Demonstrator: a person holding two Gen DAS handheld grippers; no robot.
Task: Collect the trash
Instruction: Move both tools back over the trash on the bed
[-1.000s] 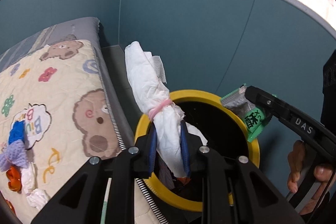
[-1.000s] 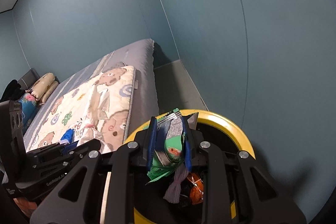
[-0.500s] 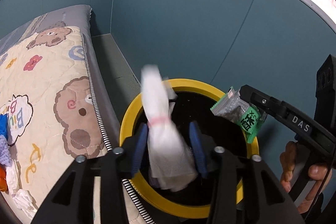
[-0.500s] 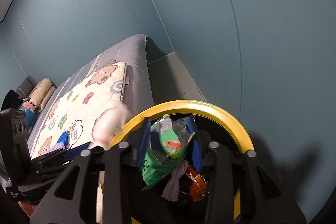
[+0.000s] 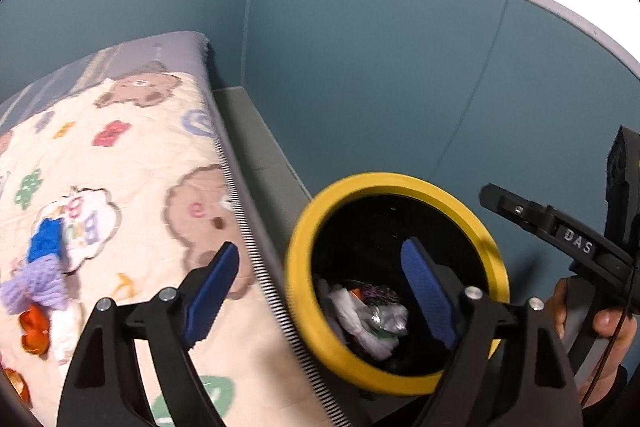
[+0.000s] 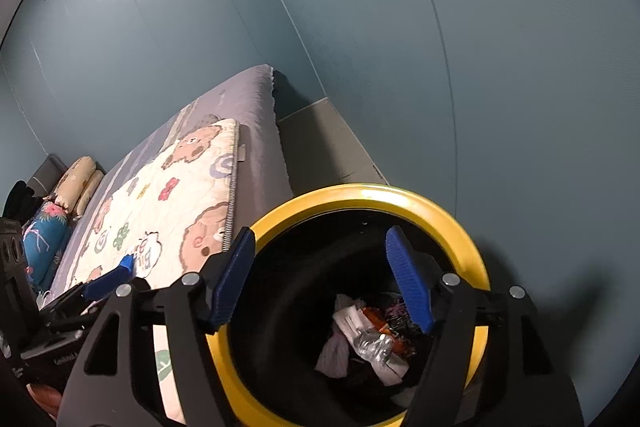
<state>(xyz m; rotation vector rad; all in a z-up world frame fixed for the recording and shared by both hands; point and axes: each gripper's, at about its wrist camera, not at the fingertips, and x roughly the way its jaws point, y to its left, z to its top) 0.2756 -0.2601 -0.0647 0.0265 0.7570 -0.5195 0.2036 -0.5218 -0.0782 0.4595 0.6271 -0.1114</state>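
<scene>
A black bin with a yellow rim (image 5: 304, 311) (image 6: 472, 251) stands on the floor between the bed and the blue wall. White tissue and wrappers (image 5: 360, 319) (image 6: 368, 339) lie in its bottom. My left gripper (image 5: 320, 291) is open and empty, straddling the bin's left rim. My right gripper (image 6: 324, 279) is open and empty over the bin mouth; it also shows at the right of the left wrist view (image 5: 560, 239). More trash lies on the bed quilt: a blue and purple piece (image 5: 40, 267), an orange wrapper (image 5: 34, 327) and white tissue (image 5: 66, 331).
The bed with a bear-print quilt (image 5: 120, 155) (image 6: 168, 195) fills the left side. Pillows (image 6: 76, 183) lie at its far end. A narrow strip of grey floor (image 5: 256, 147) runs between the bed and the blue wall (image 5: 380, 87).
Both grippers opened. The white tissue bundle left the left gripper and the green wrapper left the right gripper; both now lie inside the bin.
</scene>
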